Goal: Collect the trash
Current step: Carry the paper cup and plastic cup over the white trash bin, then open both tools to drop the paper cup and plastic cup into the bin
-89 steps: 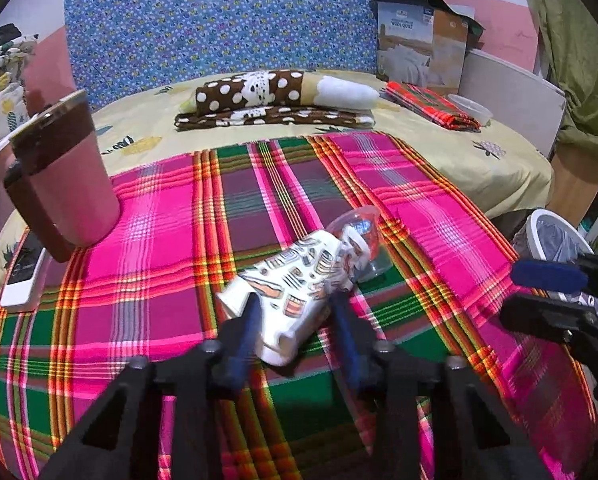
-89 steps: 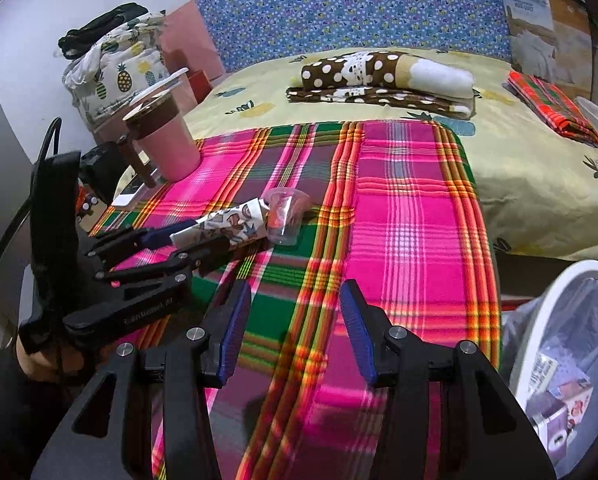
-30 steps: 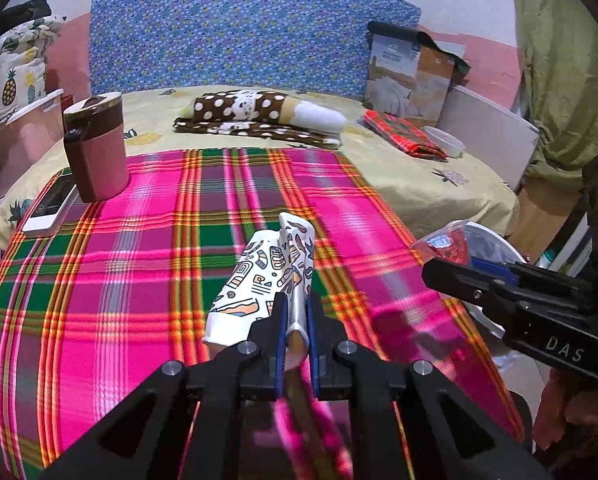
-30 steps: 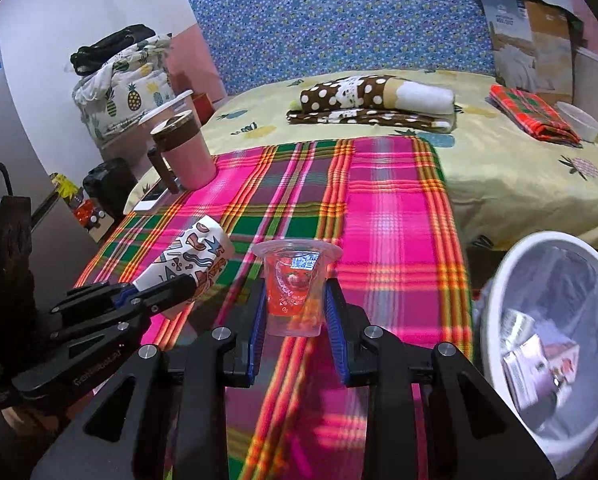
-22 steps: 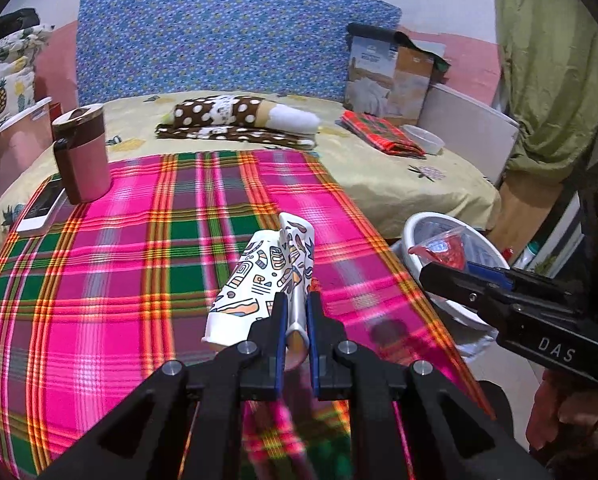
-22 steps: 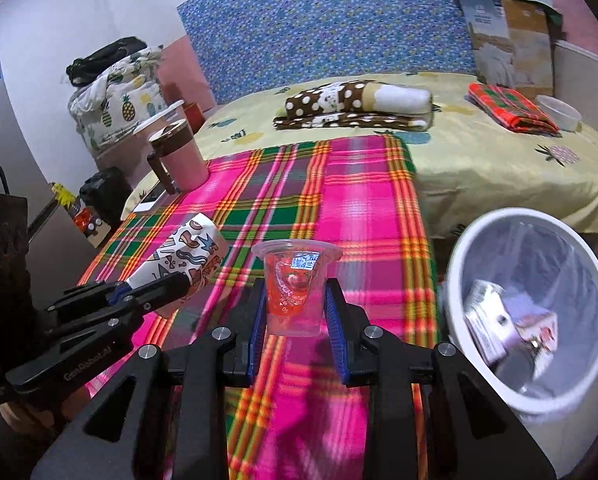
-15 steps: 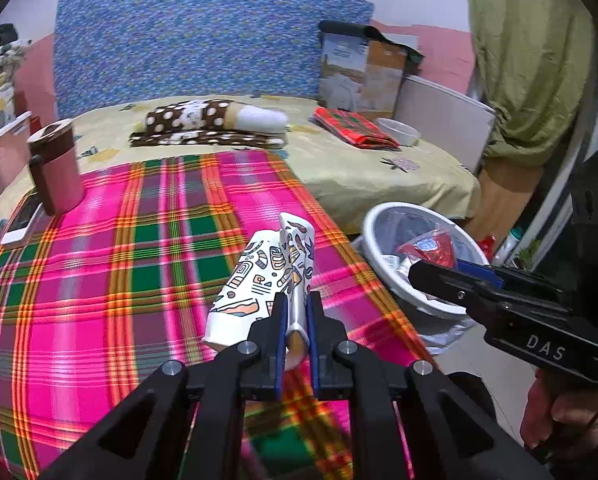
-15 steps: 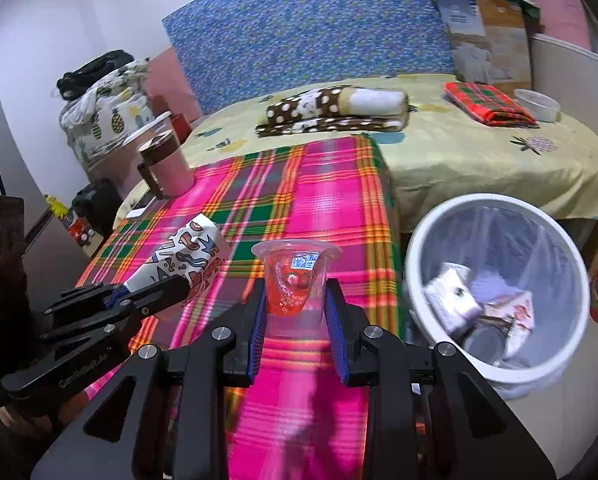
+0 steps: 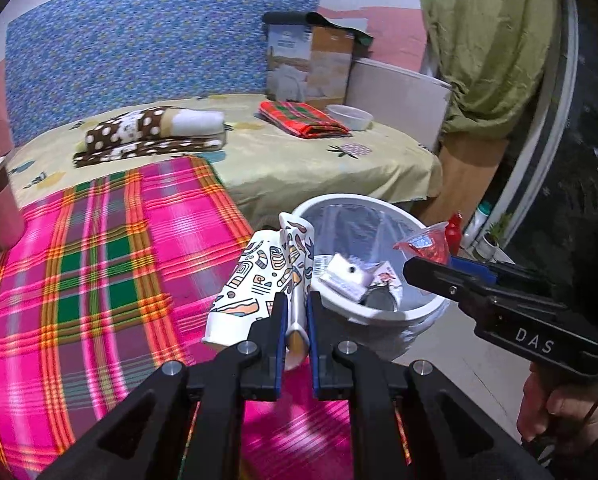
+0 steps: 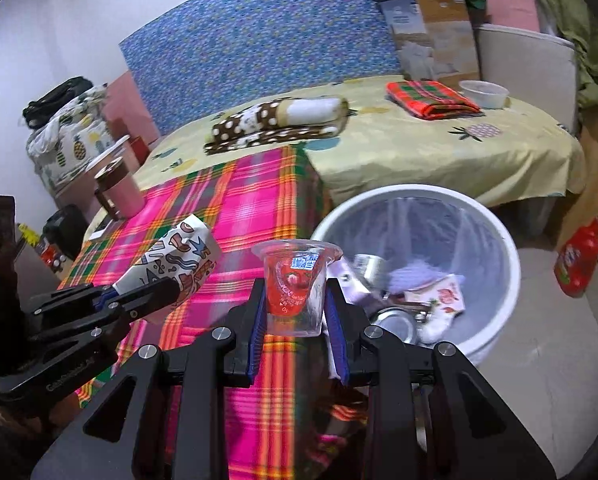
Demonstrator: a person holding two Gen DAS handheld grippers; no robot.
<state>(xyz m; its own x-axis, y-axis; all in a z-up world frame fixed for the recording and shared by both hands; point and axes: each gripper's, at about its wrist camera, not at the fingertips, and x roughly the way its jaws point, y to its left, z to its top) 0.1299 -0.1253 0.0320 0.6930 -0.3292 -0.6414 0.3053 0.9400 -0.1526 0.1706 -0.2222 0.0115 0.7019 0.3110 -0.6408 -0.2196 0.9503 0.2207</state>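
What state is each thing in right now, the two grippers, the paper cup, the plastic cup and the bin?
Left gripper: shut on the paper cup.
Right gripper: shut on the plastic cup.
Paper cup: crushed flat, held beside the bin.
Plastic cup: upright, open-topped, red inside.
Bin: lined, open, trash at the bottom.

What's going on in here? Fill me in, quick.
A person is clearing trash off a bed with a handheld gripper in each hand. The left gripper is shut on a flattened patterned paper cup. The right gripper is clamped on a clear plastic cup with red inside. Both are held near the white trash bin beside the plaid blanket; the bin already holds some trash. Neither cup is dropped yet.
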